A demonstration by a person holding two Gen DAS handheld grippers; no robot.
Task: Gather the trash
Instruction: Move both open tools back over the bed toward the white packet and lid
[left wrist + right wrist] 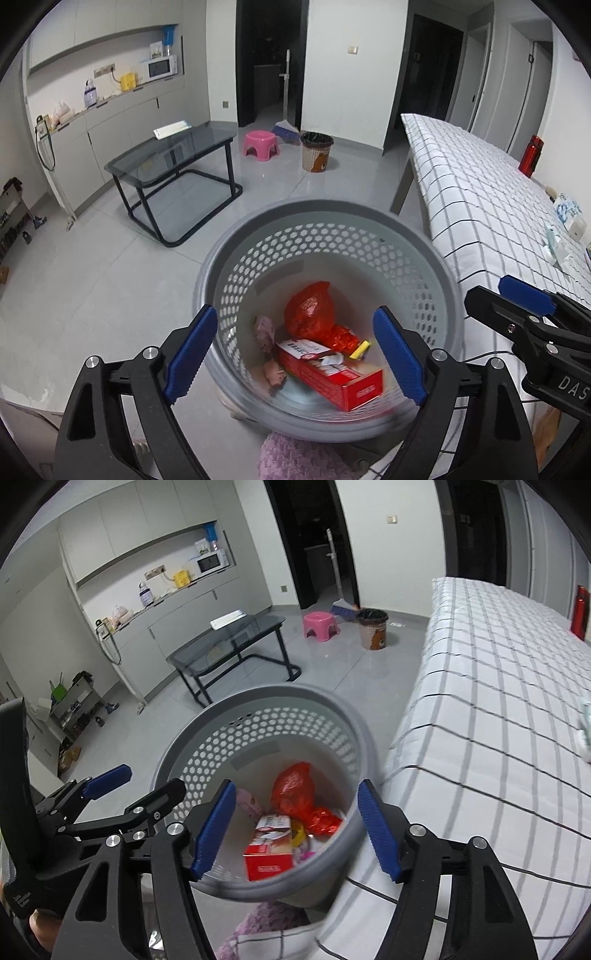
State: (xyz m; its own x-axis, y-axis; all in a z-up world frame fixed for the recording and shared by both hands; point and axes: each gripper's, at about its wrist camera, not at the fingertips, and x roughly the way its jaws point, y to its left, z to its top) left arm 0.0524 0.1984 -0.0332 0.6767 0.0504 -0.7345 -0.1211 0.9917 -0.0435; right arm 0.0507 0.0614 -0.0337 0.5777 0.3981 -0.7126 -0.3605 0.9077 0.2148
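Basket (332, 236): grey matt plastic, perforated wall, smooth rim; inside it a glossy crinkled red plastic bag (310, 310) and a printed red cardboard box (328, 373). Gripper pads (192, 354) are ribbed blue rubbery plastic on matt black arms with bright metal pins. Tablecloth (480, 206) is checked woven cloth, floor (110, 277) glossy grey tile, side table (173, 155) smoked glass on black metal frame.

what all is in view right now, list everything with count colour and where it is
basket: 1, grey, perforated, beside the bed
red box: 1, red, in basket
red bag: 1, red, in basket
yellow piece: 1, yellow, in basket
pink scraps: a few, pink, in basket
bed: 1, white checked cover, right
glass table: 1, dark, on floor
stool: 1, pink, far floor
bin: 1, beige, by stool
broom: 1, blue head, by doorway
microwave: 1, white, counter
bottle: 1, red, beyond bed
left gripper: blue fingers, open
right gripper: blue fingers, open
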